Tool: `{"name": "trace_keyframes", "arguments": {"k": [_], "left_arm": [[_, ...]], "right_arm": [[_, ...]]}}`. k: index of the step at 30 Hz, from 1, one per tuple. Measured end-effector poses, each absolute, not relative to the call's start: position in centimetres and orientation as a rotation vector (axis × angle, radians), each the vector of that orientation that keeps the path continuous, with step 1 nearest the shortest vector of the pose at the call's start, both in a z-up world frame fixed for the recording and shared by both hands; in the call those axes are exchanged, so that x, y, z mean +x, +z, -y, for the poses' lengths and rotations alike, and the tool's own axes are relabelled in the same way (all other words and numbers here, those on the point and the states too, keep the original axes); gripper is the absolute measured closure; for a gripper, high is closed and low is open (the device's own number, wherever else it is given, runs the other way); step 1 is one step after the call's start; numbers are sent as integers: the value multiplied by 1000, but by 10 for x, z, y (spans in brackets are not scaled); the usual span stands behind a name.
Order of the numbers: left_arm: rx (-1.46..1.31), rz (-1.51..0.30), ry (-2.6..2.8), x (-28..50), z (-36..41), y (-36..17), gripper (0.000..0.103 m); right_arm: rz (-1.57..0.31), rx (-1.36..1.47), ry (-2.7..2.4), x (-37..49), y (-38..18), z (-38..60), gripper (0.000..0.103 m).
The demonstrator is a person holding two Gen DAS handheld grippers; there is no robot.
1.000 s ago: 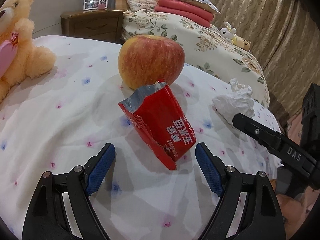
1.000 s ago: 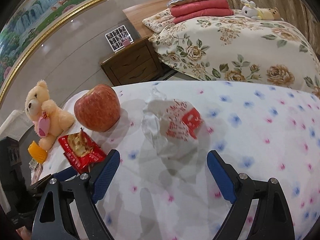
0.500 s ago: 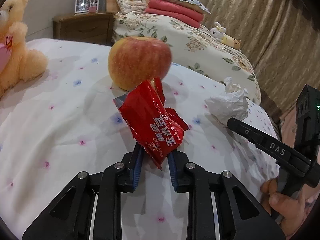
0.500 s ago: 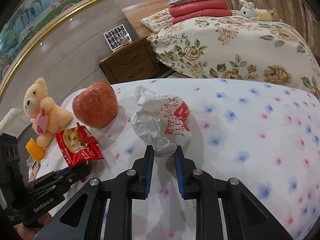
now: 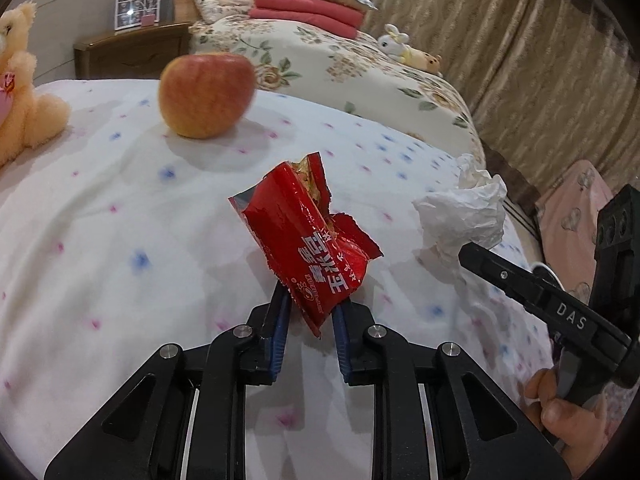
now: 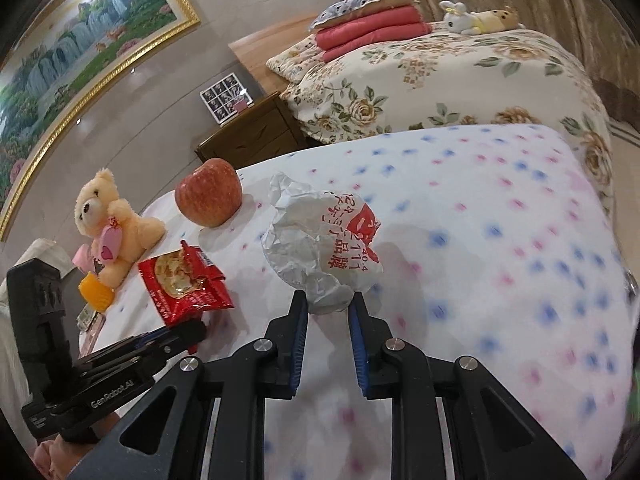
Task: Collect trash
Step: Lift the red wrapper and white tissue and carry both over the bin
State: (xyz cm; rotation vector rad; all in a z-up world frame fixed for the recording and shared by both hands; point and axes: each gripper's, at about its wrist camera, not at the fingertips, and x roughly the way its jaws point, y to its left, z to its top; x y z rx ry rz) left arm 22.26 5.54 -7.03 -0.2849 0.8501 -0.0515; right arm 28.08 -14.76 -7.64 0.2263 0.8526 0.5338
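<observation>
My left tool (image 5: 308, 308) is clamped on the lower corner of the red snack wrapper (image 5: 308, 248), whose torn top stands open above the blue pads; the wrapper is lifted clear of the bed (image 5: 120, 240), a white sheet dotted with blue and pink flowers. My right tool (image 6: 328, 312) is closed on the bottom edge of the crumpled white paper wrapper (image 6: 320, 236), which bears red print and is held just above the sheet. In the left wrist view the white wrapper appears at the right, at the tip of the right tool's black finger, with my hand (image 5: 560, 412) gripping the handle below. In the right wrist view the red wrapper sits at the left, in the left tool. An apple (image 5: 206, 94) rests on the sheet behind both wrappers, apart from them. A cream teddy bear (image 6: 114, 224) sits to the left of the apple. A second bed with a floral cover (image 6: 460, 76) lies behind.
</observation>
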Motion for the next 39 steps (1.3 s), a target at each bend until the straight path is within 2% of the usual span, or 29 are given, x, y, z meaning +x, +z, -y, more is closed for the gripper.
{"name": "trace_keyframes", "arguments": {"k": [15, 39], "left_arm": [[-194, -857, -187, 183, 23, -61, 84], [-89, -855, -285, 161, 82, -59, 84]], "right_arm": [[-803, 287, 452, 219, -64, 211, 82], [-761, 342, 370, 165, -63, 267, 82]]}}
